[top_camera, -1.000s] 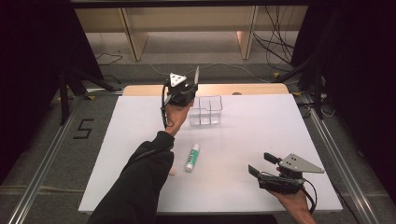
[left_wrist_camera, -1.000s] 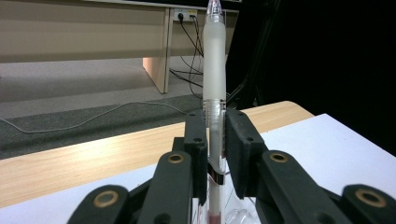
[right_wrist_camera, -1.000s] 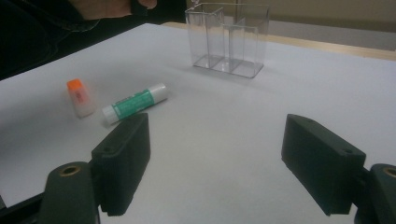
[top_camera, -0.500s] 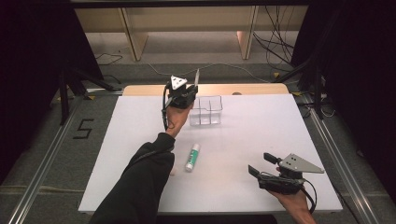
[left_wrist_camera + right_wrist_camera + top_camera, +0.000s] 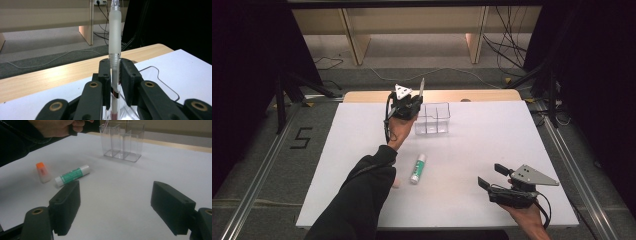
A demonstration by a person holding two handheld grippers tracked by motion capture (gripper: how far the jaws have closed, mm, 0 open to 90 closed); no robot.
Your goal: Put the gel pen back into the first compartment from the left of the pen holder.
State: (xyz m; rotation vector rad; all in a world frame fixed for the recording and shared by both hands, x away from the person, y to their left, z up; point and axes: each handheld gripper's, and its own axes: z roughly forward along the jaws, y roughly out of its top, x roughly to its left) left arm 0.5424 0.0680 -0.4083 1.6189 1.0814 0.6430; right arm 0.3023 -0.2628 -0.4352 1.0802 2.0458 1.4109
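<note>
My left gripper is held up at the back of the table, shut on a frosted clear pen that stands upright between its jaws. The pen hangs just left of a clear plastic organizer with several compartments. A green-and-white glue stick lies on the white tabletop near the middle. A small bottle with an orange cap lies beside the glue stick. My right gripper rests low at the front right, open and holding nothing.
The white table surface has a wooden strip along its far edge. Metal rails run along both sides. Wooden furniture legs and cables lie on the floor behind.
</note>
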